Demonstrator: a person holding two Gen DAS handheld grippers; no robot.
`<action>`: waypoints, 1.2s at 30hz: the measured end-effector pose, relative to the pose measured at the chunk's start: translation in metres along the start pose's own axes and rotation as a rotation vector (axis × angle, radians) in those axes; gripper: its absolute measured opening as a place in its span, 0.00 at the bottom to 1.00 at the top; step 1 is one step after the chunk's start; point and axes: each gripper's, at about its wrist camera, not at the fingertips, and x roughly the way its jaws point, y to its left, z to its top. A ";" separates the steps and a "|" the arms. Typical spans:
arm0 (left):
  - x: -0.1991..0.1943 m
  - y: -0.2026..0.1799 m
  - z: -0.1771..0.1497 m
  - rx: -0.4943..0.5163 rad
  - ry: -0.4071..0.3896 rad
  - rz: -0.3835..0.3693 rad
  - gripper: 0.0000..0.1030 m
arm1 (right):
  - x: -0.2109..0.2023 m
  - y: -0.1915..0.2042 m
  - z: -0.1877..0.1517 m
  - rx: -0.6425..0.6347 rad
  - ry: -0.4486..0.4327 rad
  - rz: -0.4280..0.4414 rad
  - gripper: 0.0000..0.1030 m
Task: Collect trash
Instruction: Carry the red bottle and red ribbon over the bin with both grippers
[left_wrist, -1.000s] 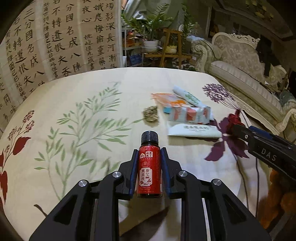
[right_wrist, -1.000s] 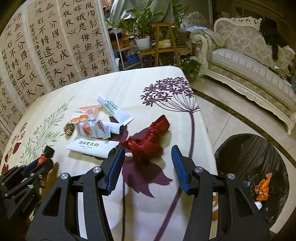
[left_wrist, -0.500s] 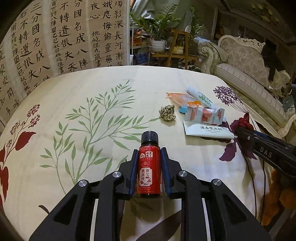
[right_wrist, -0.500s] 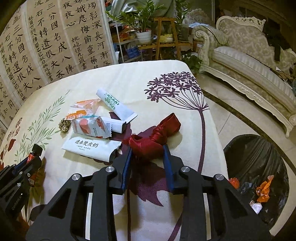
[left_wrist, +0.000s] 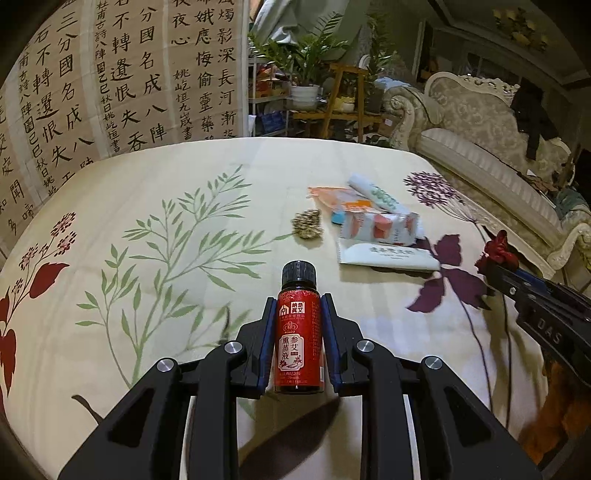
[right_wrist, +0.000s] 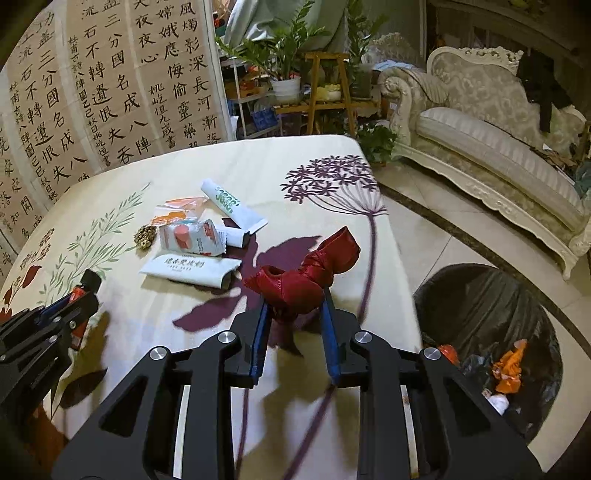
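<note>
My left gripper (left_wrist: 298, 317) is shut on a small red bottle (left_wrist: 298, 332) with a black cap, held above the table. My right gripper (right_wrist: 293, 310) is shut on a crumpled red ribbon (right_wrist: 306, 273) and holds it just above the table near its right edge. The right gripper also shows in the left wrist view (left_wrist: 495, 264), and the left gripper with the bottle shows in the right wrist view (right_wrist: 79, 291). On the floral tablecloth (right_wrist: 314, 155) lie a white sachet (right_wrist: 188, 267), an orange-and-white packet (right_wrist: 190, 238), a white tube (right_wrist: 232, 205), an orange wrapper (right_wrist: 181, 206) and a gold foil ball (right_wrist: 145, 236).
A bin lined with a black bag (right_wrist: 491, 325) stands on the floor right of the table, with orange and white scraps inside. A cream sofa (right_wrist: 498, 147) is beyond it. A calligraphy screen (left_wrist: 110, 81) and potted plants (right_wrist: 284, 59) stand behind the table.
My right gripper closed on the red ribbon and has lifted it slightly off the cloth. My left gripper has kept hold of the red bottle and shifted only a little.
</note>
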 end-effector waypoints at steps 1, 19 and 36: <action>-0.002 -0.003 -0.001 0.003 -0.002 -0.007 0.24 | -0.004 -0.002 -0.002 0.000 -0.005 -0.004 0.24; -0.034 -0.074 -0.021 0.101 -0.036 -0.102 0.24 | -0.061 -0.054 -0.045 0.063 -0.053 -0.121 0.24; -0.034 -0.172 -0.031 0.256 -0.042 -0.203 0.24 | -0.082 -0.130 -0.069 0.188 -0.076 -0.215 0.24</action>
